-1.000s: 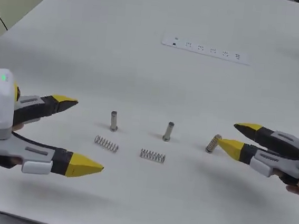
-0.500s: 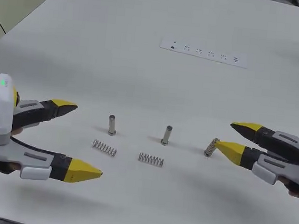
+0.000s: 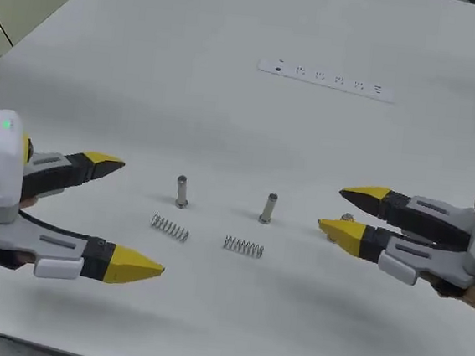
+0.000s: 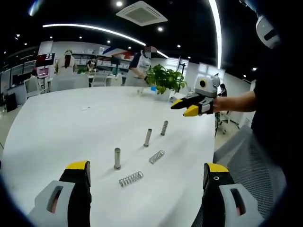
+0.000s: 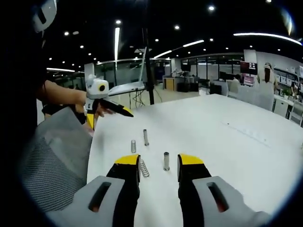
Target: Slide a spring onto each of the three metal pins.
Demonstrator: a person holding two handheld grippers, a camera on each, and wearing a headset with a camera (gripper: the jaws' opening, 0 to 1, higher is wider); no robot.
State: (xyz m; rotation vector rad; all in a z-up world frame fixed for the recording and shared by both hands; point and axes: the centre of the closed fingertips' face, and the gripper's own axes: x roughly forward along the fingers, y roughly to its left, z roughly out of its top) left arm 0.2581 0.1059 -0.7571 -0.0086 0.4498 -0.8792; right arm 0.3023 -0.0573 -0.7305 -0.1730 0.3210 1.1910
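Note:
Two bare metal pins stand upright on the white table. In front of each lies a loose spring. A third pin, with a spring on it, stands in the gap of my right gripper, mostly hidden by the yellow tips. In the right gripper view this pin rises between the open jaws, and no touch shows. My left gripper hangs wide open left of the pins, holding nothing; its view shows the nearest pin and spring ahead.
A white power strip lies farther back on the table. The left gripper view shows a potted plant at the table's far end and people beyond it. The table's near edge runs close under the left gripper.
My right gripper has moved left, so its open jaws now flank the pin with the spring. The left gripper and the loose springs have stayed put.

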